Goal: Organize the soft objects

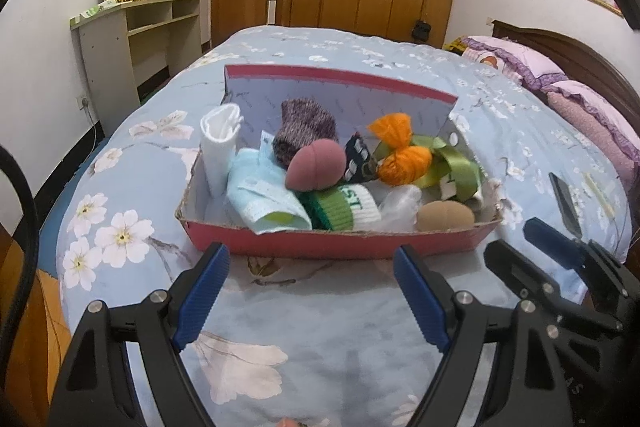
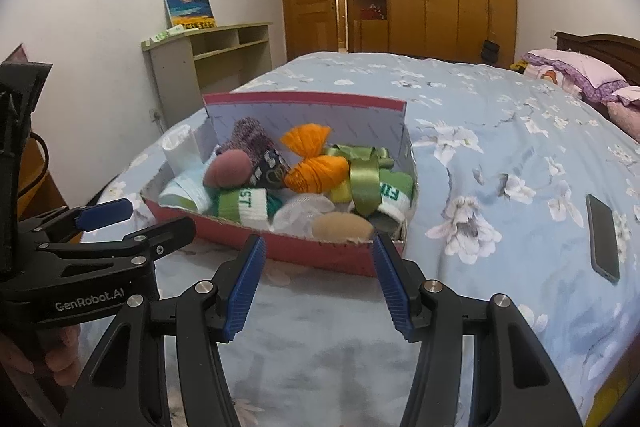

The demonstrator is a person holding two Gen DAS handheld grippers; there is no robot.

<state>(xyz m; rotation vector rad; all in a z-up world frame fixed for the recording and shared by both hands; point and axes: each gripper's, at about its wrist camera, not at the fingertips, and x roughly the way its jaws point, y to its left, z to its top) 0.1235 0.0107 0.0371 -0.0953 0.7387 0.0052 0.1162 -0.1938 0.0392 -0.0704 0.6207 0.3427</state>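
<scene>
Left wrist view: my left gripper stands spread and empty, its ribbed blue pads just short of the red cardboard box on the floral bedspread. Inside lie soft goods: a knitted maroon roll, a smooth pink sponge, orange yarn, a green-and-white sock. Bare quilt lies between pads and box.

Right wrist view: my right gripper is likewise spread, holding nothing, its tips framing the box's near right corner; a tan sponge sits just inside. A phone lies well apart on open quilt to the right
</scene>
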